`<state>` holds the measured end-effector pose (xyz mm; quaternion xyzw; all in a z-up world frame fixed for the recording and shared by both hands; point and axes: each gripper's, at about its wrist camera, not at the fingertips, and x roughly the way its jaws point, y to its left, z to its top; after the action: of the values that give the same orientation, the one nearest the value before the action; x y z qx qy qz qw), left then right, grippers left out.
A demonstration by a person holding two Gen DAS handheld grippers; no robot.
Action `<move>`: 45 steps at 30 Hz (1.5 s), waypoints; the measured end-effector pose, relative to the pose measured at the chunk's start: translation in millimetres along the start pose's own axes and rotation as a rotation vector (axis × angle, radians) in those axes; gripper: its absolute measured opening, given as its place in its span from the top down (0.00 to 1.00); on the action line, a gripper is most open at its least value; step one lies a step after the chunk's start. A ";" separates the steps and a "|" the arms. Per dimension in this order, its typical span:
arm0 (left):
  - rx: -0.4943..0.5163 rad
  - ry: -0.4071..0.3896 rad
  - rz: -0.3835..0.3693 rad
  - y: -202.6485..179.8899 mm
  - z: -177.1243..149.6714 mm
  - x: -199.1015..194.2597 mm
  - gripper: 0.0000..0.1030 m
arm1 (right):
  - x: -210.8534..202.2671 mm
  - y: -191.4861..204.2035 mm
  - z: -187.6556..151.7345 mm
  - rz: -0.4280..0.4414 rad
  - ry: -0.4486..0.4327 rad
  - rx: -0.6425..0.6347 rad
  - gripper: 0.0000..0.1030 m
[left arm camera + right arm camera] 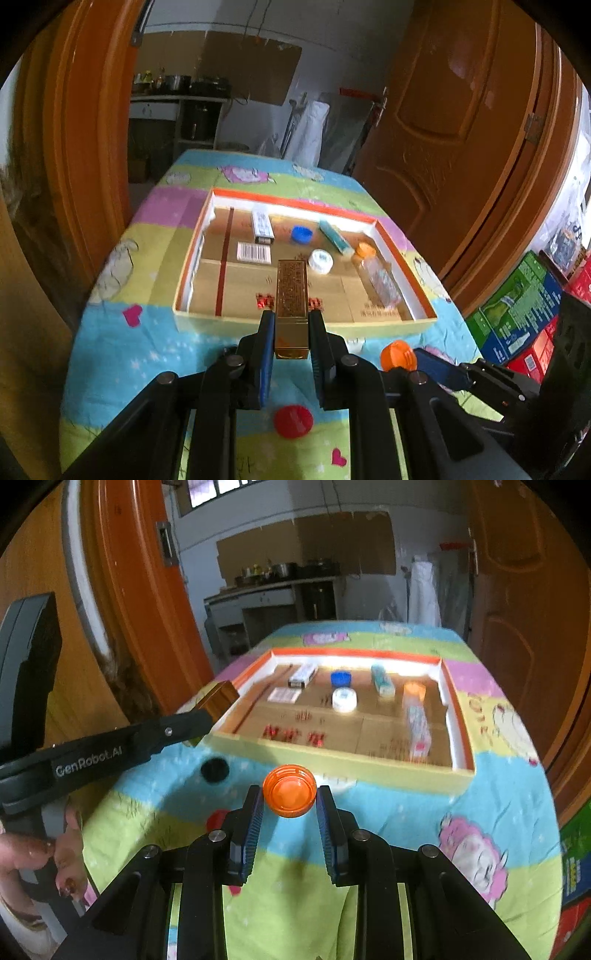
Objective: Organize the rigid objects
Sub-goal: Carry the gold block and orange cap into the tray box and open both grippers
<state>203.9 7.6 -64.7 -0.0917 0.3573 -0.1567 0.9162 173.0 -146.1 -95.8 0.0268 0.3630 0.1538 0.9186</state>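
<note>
A: Cartoon-print tablecloth (155, 280) over the table, orange doors behind. Tool state?

B: Left gripper (291, 325) pinches a gold box (291, 295) lengthwise, pads pressed on its sides, held above the near wall of the cardboard tray (303, 325). Right gripper (290, 801) clamps an orange cap (290, 790), hollow side up, near the tray.

A: Hard to read?

B: Tray contents blur in the right view. Red cap (293, 421) on the cloth is half hidden behind the left fingers.

Left gripper (291, 325): black linkage arms, silver pivot screws, blue ribbed pads (266, 354). Right gripper (290, 805): same build. "GenRobot.AI" lettering in white, left of frame.
</note>
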 end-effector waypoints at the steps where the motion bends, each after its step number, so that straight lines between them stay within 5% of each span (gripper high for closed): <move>1: -0.001 -0.006 0.004 0.6 3.1 0.0 0.82 | 0.0 0.0 4.9 -0.004 -0.009 -0.005 0.71; 24: -0.080 0.012 0.070 34.1 46.2 46.7 0.82 | 61.3 -9.4 80.0 0.001 -0.038 -0.073 0.71; 45: -0.076 0.098 0.124 52.4 52.0 101.5 0.82 | 136.2 -15.7 95.1 0.027 0.054 -0.082 0.71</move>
<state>321.7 23.6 -105.0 -0.0964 0.4124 -0.0902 0.9014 335.2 -114.0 -118.2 -0.0103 0.3806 0.1816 0.9067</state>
